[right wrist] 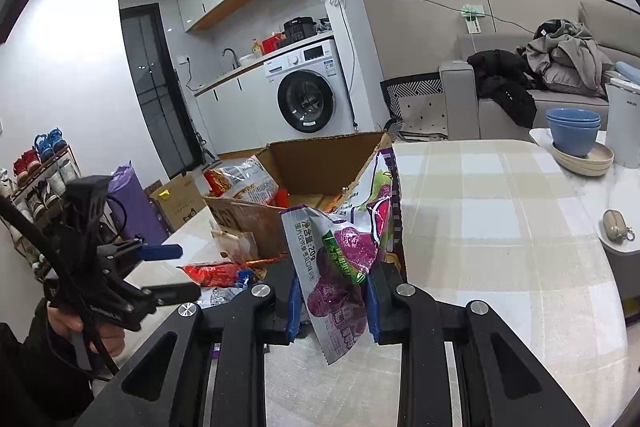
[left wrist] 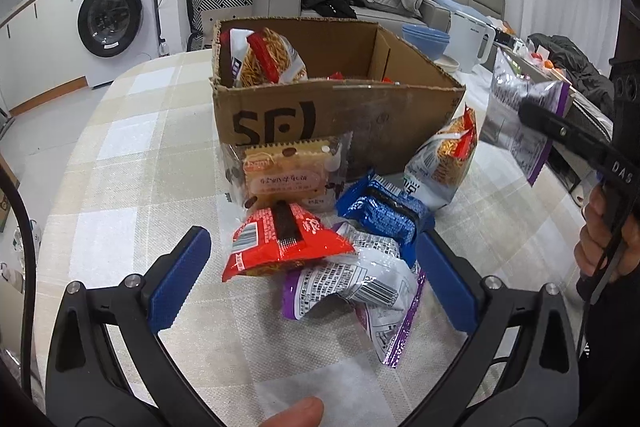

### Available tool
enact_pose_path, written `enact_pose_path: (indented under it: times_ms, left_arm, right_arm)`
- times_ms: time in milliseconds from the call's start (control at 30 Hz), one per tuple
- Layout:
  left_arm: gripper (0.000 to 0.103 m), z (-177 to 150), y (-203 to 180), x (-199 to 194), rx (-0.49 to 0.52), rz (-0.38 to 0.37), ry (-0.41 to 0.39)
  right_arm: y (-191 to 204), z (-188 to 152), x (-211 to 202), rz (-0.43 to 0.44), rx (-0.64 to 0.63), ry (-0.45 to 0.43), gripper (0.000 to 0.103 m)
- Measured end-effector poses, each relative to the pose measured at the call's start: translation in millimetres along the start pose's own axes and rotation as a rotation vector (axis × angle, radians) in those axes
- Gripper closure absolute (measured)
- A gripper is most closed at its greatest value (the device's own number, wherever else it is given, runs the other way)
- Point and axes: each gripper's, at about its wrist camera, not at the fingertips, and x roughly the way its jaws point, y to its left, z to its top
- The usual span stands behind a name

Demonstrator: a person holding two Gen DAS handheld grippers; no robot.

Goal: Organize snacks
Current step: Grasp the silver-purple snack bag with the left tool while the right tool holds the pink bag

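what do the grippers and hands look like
Both grippers, left and right, are black angular frames with silver bolts and blue ridged pads on the jaws. The right one bears white lettering; a black cable trails from the left. Bare hands, dark sleeves.

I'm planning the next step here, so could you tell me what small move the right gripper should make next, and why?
Probably carry the purple packet, clamped in the right gripper, over the cardboard box and release it; the box is open with room beside the noodle bag.

Left claw (left wrist: 316, 279) gapes wide; right claw (right wrist: 332, 301) is pinched closed.
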Motion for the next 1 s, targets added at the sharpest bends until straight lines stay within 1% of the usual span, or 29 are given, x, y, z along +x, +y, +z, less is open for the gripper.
enact_pose_path:
  times_ms: [133, 433, 500, 600, 700, 800, 900, 1000]
  left_arm:
    - [0.001, -1.8, -0.5, 6.0, -0.005, -0.008, 0.039]
    - [0.001, -2.0, -14.8, -1.4, 0.074, -0.041, 0.062]
    - [0.001, -1.8, -15.3, -4.9, 0.088, -0.067, 0.062]
    - [0.001, -2.2, -15.0, -9.2, 0.099, -0.132, 0.069]
    - [0.002, -4.1, -15.9, -12.7, 0.118, -0.165, 0.062]
    - [0.007, -9.2, -17.3, -11.4, 0.140, -0.188, 0.070]
    - [0.025, -13.0, -18.6, -7.7, 0.159, -0.202, 0.107]
    - [0.028, -14.8, -17.2, -10.4, 0.160, -0.211, 0.115]
  right_arm:
    - [4.8, 1.7, -2.9, 0.007, -0.004, -0.003, 0.078]
    - [10.4, 4.0, -2.5, 0.022, -0.018, -0.001, 0.078]
    - [10.4, 4.6, -3.1, 0.027, -0.019, -0.008, 0.078]
    - [14.1, 5.2, -6.8, 0.054, -0.026, -0.026, 0.078]
    - [18.8, 6.0, -8.4, 0.078, -0.031, -0.037, 0.078]
    - [21.7, 7.2, -6.1, 0.087, -0.038, -0.035, 0.078]
    - [25.2, 6.9, -3.9, 0.096, -0.043, -0.032, 0.078]
    - [27.9, 6.5, -2.8, 0.101, -0.049, -0.029, 0.078]
